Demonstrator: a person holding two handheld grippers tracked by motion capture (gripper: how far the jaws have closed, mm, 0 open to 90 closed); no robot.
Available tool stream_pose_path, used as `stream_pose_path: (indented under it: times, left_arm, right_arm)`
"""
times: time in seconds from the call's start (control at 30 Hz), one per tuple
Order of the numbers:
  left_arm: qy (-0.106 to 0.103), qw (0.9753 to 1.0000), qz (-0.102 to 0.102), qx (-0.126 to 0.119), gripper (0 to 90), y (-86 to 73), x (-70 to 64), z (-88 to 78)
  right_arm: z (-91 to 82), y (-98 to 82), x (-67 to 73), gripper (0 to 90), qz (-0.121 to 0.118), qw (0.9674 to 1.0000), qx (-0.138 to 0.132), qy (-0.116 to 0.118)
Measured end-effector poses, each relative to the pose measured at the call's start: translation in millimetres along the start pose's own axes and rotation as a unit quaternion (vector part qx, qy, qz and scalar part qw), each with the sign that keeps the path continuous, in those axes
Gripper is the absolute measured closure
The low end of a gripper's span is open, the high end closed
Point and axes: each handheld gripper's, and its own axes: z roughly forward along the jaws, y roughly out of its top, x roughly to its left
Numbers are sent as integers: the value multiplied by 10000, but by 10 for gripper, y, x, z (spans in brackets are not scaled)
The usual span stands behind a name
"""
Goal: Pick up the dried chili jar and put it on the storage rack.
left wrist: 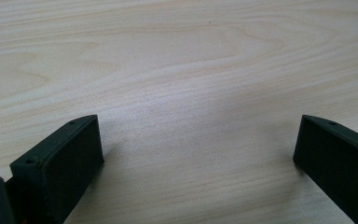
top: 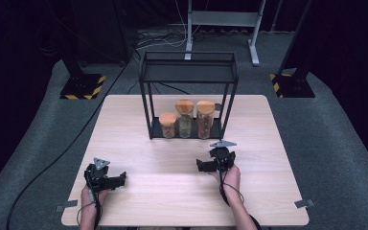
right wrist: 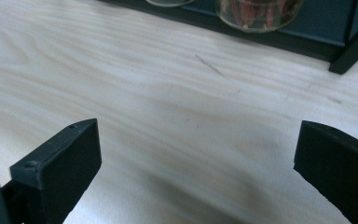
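Glass made the tallest right-hand jar [top: 205, 119] on the rack's [top: 188, 76] lower shelf hard, slick and breakable, so you wanted your empty, wide-apart right gripper [top: 215, 162] clamping its straight wall under the wooden lid.

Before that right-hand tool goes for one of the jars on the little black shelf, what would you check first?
1. Right tool open: ok, jaws wide apart with nothing between them.
2. Left tool out of the way: ok, open and low over the pale wooden table, far from the rack.
3. Three cork-lidded glass jars upright: ok, short jar, middle jar and right jar stand in a row on the bottom shelf.
4. Path to the jars: ok, bare tabletop between the right tool and the black metal wire rack.
5. Gaps between jars wide enough for a jaw: cannot tell.
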Motion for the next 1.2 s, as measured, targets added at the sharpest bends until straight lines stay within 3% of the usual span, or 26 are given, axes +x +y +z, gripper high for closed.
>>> stream_pose_path:
  times: [0.47, 0.7, 0.97, 1.2]
  left_arm:
    - [7, 10000, 5, -2, 5, 0, -2, 0]
    - [6, 10000, 4, -3, 5, 0, -2, 0]
    - [-1, 10000, -6, 0, 5, 0, 0, 1]
    - [9, 10000, 9, -5, 5, 0, -3, -1]
  right_arm:
    - [-264, -341, -59, 0, -183, 9997, -137, 7]
    - [-413, -530, -122, 0, -147, 9994, -321, 13]
    - [-541, -784, -202, 0, -300, 9992, -250, -124]
    - [-613, -930, -300, 0, -197, 9992, -306, -135]
